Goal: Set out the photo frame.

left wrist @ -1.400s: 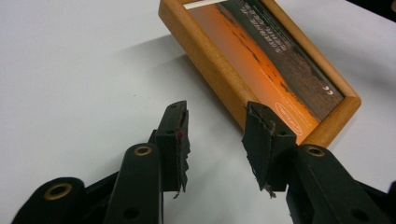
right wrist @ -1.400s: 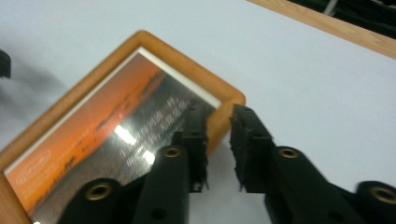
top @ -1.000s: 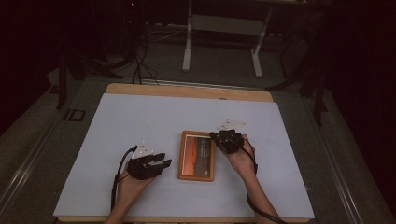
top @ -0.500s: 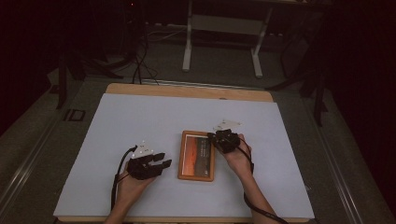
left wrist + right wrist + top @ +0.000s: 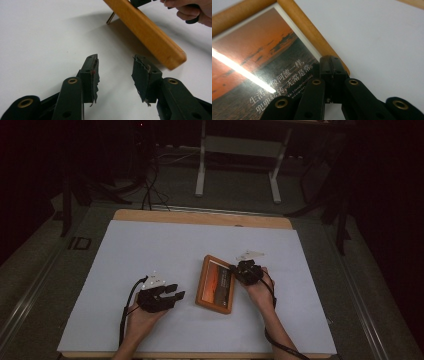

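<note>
High view: a wooden picture frame [image 5: 216, 284] lies near the middle of the white worktop [image 5: 150, 250], its right edge lifted off the surface. The right gripper [image 5: 239, 272], jaws pressed together, pinches that right edge. The left gripper [image 5: 172, 294] rests on the worktop just left of the frame, jaws spread and empty.

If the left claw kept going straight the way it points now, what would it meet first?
Most likely the wooden picture frame. The left claw stands open over the white table, and the frame's near edge, tilted up off the table, lies just ahead and slightly to one side. Depth is unclear, so it may pass beneath the edge.
</note>
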Tool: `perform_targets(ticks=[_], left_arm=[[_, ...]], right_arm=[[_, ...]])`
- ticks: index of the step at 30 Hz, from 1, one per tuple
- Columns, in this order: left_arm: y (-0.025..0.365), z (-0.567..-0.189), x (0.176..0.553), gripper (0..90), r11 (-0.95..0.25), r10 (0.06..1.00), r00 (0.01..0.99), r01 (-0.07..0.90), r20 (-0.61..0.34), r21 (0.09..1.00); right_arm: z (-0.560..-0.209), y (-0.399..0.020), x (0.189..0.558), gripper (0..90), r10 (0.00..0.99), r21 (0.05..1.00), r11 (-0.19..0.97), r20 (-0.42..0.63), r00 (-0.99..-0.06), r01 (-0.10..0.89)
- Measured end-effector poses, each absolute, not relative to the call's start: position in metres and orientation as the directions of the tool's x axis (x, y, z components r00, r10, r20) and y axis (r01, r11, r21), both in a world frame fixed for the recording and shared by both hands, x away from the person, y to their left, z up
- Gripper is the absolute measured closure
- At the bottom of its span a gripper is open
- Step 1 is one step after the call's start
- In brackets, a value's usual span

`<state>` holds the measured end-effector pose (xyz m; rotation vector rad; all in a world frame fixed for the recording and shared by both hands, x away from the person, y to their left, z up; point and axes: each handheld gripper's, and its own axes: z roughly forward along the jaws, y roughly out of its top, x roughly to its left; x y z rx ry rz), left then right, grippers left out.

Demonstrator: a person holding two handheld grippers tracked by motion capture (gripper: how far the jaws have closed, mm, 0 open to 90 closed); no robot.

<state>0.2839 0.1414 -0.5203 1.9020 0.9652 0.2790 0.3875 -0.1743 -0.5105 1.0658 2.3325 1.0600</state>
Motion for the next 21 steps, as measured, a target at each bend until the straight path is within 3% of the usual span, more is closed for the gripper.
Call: perform_targets(ticks=[11, 21], left_arm=[[0.133, -0.513, 0.279, 51.9, -0.214, 0.709, 0.67, 0.504, -0.222, 0.837], [0.123, -0.503, 0.276, 39.9, -0.203, 0.698, 0.674, 0.511, -0.243, 0.835]], right_arm=[[-0.517, -0.179, 0.391, 90.0, 0.765, 0.741, 0.432, 0.002, -0.644, 0.515], [-0.518, -0.179, 0.391, 90.0, 0.765, 0.747, 0.426, 0.004, -0.644, 0.51]])
